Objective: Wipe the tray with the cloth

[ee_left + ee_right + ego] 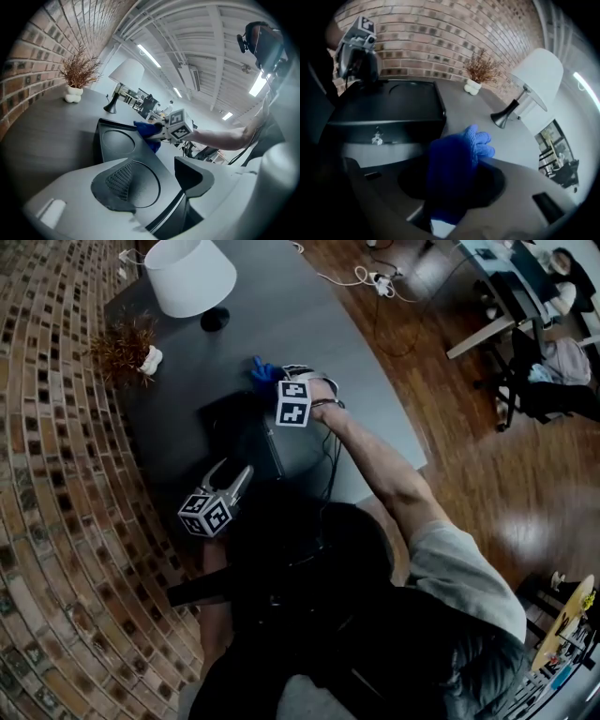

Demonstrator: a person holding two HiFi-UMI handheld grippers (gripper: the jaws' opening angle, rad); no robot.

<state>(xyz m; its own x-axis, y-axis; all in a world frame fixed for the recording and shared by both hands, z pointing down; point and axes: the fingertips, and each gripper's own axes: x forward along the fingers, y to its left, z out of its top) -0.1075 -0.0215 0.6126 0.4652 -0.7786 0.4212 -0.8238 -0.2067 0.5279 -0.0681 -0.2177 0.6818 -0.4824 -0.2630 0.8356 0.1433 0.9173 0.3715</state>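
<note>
Two grippers split the work: the right gripper [278, 377] pinches the blue cloth [458, 161] by the tray's [115, 140] far edge, probably to wipe it. The left gripper [234, 470], jaws spread, straddles the tray's near edge, likely to steady it.

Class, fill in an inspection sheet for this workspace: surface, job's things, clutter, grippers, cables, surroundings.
Surface: dark grey table.
Job's things: black tray flat on the table; blue cloth held near the tray's far corner.
Clutter: white-shaded lamp and dried plant in a white pot, at the table's far end.
Grippers: left gripper jaws apart at the tray's near edge; right gripper shut on the cloth.
Cables: white leads on the floor beyond the table.
Surroundings: brick wall, wooden floor, desks further off.
</note>
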